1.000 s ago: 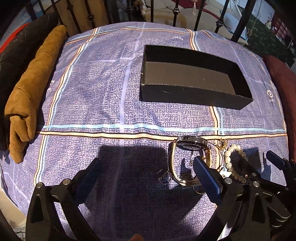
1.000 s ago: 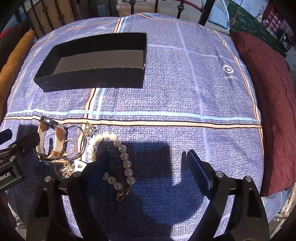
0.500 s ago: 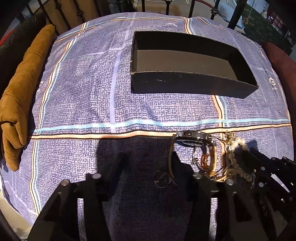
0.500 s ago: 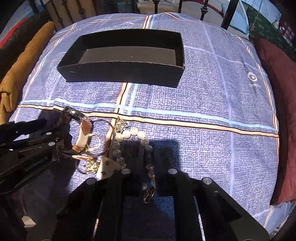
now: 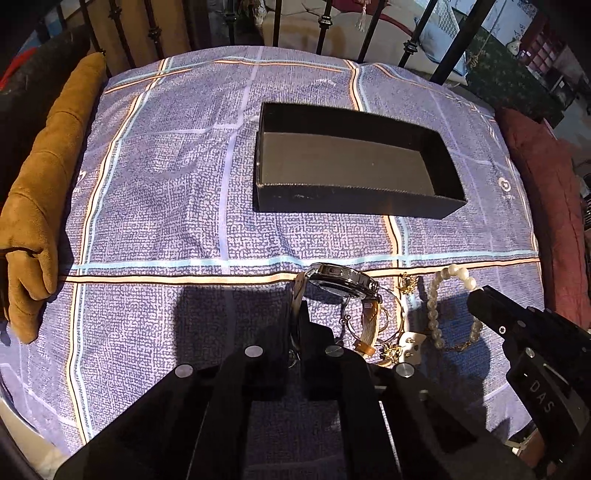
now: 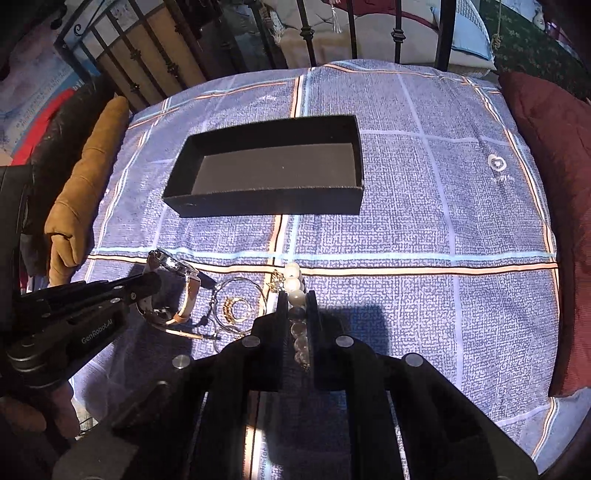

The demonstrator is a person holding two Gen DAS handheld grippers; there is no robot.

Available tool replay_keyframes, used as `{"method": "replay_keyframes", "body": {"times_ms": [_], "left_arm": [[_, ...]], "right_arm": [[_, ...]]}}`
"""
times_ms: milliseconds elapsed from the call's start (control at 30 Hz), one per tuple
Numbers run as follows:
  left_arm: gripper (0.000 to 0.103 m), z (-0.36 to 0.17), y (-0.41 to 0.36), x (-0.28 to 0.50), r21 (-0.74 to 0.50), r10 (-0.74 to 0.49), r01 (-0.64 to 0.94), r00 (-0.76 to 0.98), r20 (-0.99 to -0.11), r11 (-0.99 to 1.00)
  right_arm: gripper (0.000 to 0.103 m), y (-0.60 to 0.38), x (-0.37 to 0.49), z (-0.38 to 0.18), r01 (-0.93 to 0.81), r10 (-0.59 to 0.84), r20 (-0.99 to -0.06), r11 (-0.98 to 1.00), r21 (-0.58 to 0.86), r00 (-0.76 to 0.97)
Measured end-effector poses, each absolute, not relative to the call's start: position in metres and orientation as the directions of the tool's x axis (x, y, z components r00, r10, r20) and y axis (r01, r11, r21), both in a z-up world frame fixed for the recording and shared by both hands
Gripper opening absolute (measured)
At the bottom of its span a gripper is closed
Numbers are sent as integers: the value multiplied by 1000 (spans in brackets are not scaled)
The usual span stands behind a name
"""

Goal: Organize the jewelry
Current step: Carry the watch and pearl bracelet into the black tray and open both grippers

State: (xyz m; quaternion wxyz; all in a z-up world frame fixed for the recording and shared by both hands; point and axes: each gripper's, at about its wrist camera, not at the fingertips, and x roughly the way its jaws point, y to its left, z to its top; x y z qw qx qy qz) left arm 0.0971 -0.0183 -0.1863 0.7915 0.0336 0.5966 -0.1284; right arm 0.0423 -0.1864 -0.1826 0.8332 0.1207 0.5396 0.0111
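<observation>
A wristwatch (image 5: 341, 280) with a tan strap lies near the front of the blue checked cloth; my left gripper (image 5: 297, 325) is shut on its strap, also seen in the right wrist view (image 6: 147, 286). A pearl bracelet (image 5: 434, 310) lies to its right; my right gripper (image 6: 295, 314) is shut on the pearl bracelet (image 6: 293, 282). Gold rings and hoops (image 6: 234, 308) lie between the two. An empty black box (image 5: 351, 166) stands further back, also in the right wrist view (image 6: 273, 166).
A tan cushion (image 5: 40, 192) lies along the left edge and a dark red cushion (image 6: 550, 177) along the right. A black metal bed rail (image 5: 321, 33) runs behind the cloth.
Both grippers went from wide open to shut. The left closed on the watch strap and the right closed on the pearl bracelet. Both views now look from higher up.
</observation>
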Motion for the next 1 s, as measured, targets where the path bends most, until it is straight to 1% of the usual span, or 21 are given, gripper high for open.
{"method": "replay_keyframes", "body": {"times_ms": [267, 500, 600, 733, 800, 833, 867, 900, 933, 967, 1000], "left_arm": [[4, -141, -23, 111, -106, -184, 241, 328, -927, 965], [6, -123, -45, 146, -77, -183, 267, 402, -897, 961], [9, -124, -54, 163, -75, -186, 267, 418, -889, 961], [15, -140, -63, 186, -76, -185, 267, 412, -892, 961], [15, -148, -65, 193, -66, -178, 265, 425, -888, 962], [22, -152, -66, 197, -60, -174, 265, 431, -886, 962], [28, -157, -67, 201, -51, -163, 264, 424, -891, 963], [41, -161, -68, 204, -44, -153, 260, 416, -896, 965], [45, -165, -68, 207, -40, -147, 257, 412, -899, 965], [45, -167, -67, 207, -39, -147, 260, 410, -900, 965], [45, -169, -66, 207, -35, -143, 262, 408, -902, 965]], "right_arm": [[10, -183, 62, -138, 76, 157, -856, 972, 222, 492], [10, -182, 100, -114, 64, 139, -817, 976, 210, 560], [10, -183, 120, -116, 70, 125, -813, 978, 199, 568], [10, -186, 146, -129, 85, 101, -825, 980, 178, 556], [10, -187, 155, -139, 89, 82, -832, 984, 156, 549], [11, -188, 158, -143, 92, 71, -834, 985, 144, 547], [13, -190, 162, -149, 92, 69, -838, 986, 140, 542], [17, -191, 165, -155, 91, 74, -845, 986, 143, 530], [31, -194, 167, -160, 95, 77, -850, 985, 147, 521], [48, -196, 169, -165, 107, 67, -859, 984, 140, 508], [52, -198, 169, -169, 113, 60, -861, 984, 135, 505]]}}
